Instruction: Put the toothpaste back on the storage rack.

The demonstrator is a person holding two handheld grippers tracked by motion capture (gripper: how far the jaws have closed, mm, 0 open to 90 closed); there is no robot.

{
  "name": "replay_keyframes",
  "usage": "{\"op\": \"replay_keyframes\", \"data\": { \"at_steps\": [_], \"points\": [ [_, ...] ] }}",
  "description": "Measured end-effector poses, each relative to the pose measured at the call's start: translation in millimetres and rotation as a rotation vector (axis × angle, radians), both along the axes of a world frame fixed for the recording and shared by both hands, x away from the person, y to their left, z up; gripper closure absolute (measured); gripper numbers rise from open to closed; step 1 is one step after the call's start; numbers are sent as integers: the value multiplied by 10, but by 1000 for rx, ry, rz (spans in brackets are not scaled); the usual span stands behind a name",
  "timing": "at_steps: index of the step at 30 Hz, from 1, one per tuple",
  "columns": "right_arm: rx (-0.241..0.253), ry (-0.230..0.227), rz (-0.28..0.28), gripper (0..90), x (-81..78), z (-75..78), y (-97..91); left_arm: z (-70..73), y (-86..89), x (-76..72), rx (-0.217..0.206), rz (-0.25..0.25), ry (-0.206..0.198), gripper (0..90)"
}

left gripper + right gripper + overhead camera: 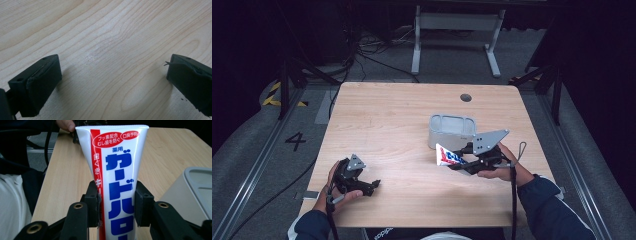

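Observation:
A white toothpaste tube (117, 182) with a red stripe and blue lettering stands clamped between the black jaws of my right gripper (116, 202). From above, the toothpaste tube (447, 156) juts leftward from the right gripper (459, 161), held above the table just in front of a grey open-top container (452, 131). My left gripper (371, 187) rests low at the table's front left, held in a hand. Its jaws stand wide apart over bare wood with nothing between the fingertips (42, 82).
The wooden table (402, 115) has a small dark round hole (466, 97) near its far edge. Part of the grey container (197, 190) lies at the right of the right gripper view. Dark floor with cables and a white stand (457, 30) lies beyond the table.

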State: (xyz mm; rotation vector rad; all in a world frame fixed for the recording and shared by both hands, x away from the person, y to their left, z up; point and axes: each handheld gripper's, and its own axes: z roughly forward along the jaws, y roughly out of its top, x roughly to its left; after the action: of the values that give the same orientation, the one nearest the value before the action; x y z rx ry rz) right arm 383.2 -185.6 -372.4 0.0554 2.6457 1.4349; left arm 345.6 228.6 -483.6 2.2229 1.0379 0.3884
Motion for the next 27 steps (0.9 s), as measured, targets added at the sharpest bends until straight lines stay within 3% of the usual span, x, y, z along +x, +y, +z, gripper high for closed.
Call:
{"op": "replay_keyframes", "data": {
  "at_steps": [12, 21, 27],
  "points": [
    [75, -27, -49, 637, 29, 132, -126, 1, 2, 3, 2, -3, -2, 1],
    [102, -47, -71, 637, 54, 197, -119, 1, 4, 5, 4, -6, -2, 1],
    [145, -58, -110, 636, 104, 269, -124, 2, 2, 2, 3, -4, 2, 1]
  ]
}}
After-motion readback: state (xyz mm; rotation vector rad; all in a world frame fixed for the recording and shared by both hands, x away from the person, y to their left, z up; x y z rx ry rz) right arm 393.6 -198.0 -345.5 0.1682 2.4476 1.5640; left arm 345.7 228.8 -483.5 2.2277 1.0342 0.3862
